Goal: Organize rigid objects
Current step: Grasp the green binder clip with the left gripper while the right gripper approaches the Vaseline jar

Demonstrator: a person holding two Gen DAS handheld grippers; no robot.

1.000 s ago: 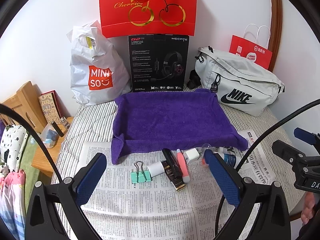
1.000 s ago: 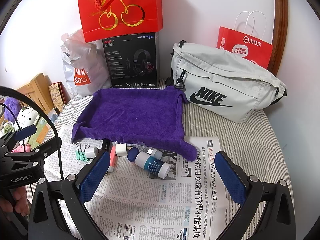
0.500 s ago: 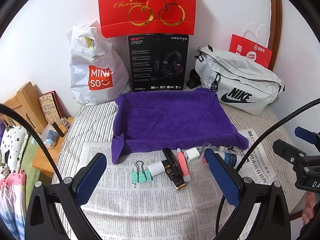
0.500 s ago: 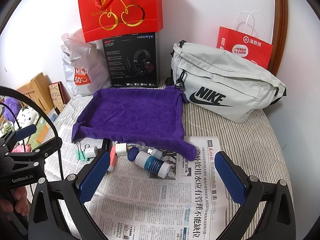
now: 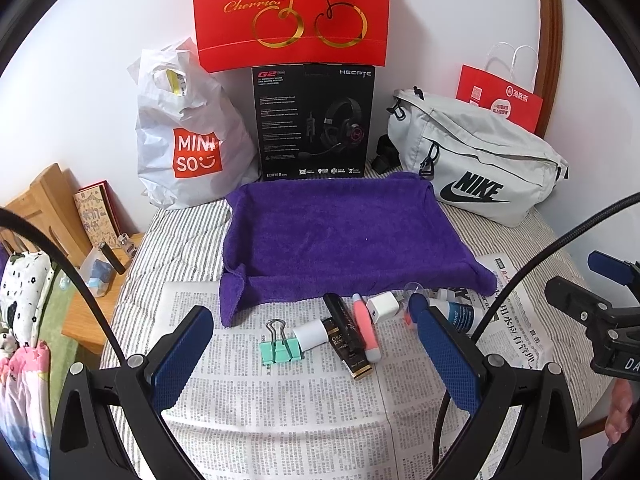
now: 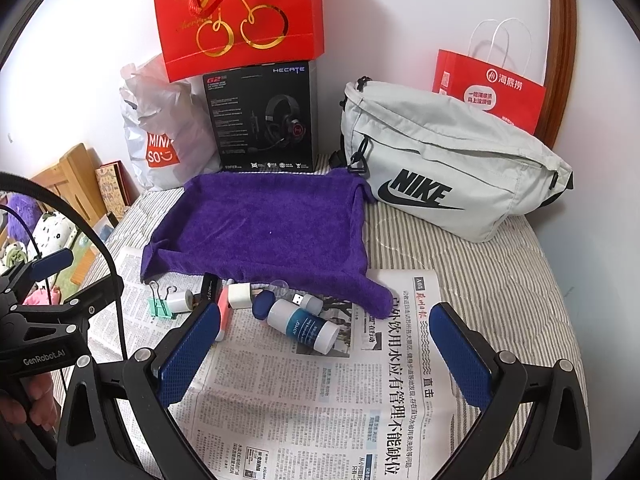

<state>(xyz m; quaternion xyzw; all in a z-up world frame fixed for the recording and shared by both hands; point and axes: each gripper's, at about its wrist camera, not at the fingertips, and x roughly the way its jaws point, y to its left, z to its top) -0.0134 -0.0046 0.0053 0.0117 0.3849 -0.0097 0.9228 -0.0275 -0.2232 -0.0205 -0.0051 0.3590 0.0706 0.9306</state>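
Note:
A row of small objects lies on newspaper [image 5: 288,408] in front of a purple towel tray [image 5: 344,236]: a green binder clip [image 5: 279,348], a white roll [image 5: 311,332], a black tube [image 5: 347,336], a pink tube [image 5: 365,331], a white charger cube [image 5: 383,306] and a white-and-blue bottle [image 6: 304,326] with a blue cap [image 6: 262,306] and a USB stick [image 6: 306,301] beside it. My left gripper [image 5: 316,356] is open above the clip and tubes. My right gripper [image 6: 326,350] is open, just in front of the bottle. Both are empty.
At the back stand a Miniso bag [image 5: 188,136], a black headset box [image 5: 314,120] with a red cherry bag [image 5: 290,12] on top, a grey Nike bag [image 6: 448,168] and a red paper bag [image 6: 492,88]. A wooden bedside shelf [image 5: 44,216] is at the left.

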